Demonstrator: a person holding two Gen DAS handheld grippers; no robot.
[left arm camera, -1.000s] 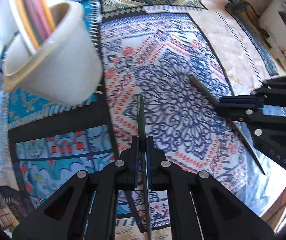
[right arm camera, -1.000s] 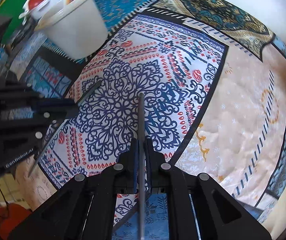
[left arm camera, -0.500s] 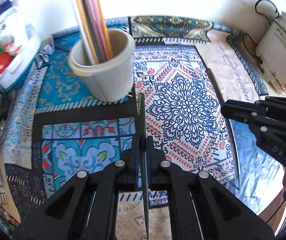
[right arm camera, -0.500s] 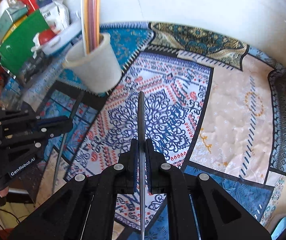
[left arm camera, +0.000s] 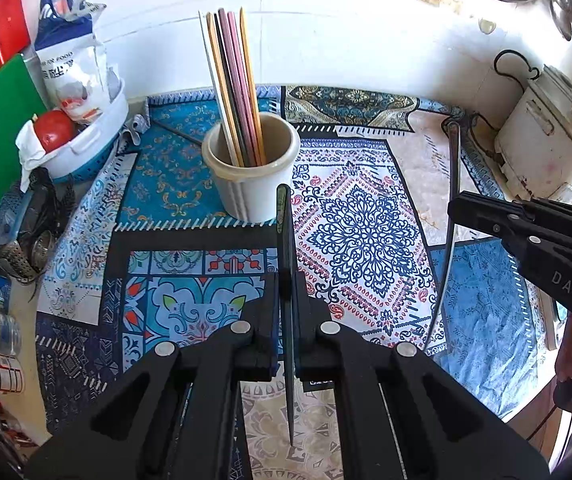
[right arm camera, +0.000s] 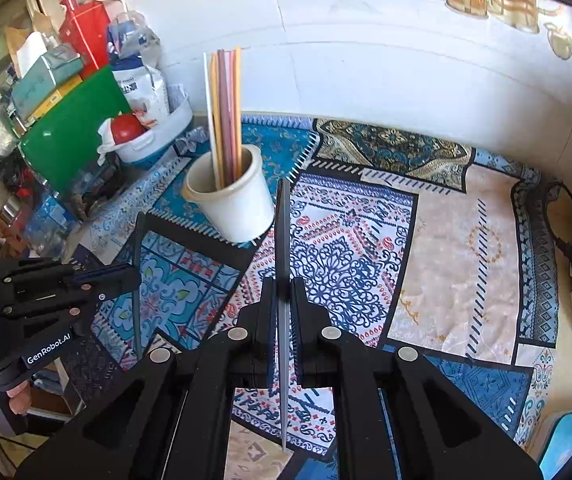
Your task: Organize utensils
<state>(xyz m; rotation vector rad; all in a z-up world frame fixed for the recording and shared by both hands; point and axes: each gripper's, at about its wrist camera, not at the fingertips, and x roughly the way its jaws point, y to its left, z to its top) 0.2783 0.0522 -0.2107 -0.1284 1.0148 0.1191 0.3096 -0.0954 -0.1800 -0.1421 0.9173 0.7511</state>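
Two grippers, each clamped on one chopstick above the patterned cloth (left arm camera: 481, 320)

Left gripper (left arm camera: 286, 280) pinches a dark green chopstick (left arm camera: 286, 232); right gripper (right arm camera: 282, 284) pinches a grey chopstick (right arm camera: 283, 240); one cream cup (left arm camera: 252, 168) holds about six coloured chopsticks (left arm camera: 234, 80).

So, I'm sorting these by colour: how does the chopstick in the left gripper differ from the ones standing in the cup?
The dark chopstick is clamped alone in the left gripper, in the air; the chopsticks in the cup stand bunched, leaning on the cup's rim. It is near-black; they are white, orange, pink and dark. All are long, thin sticks.
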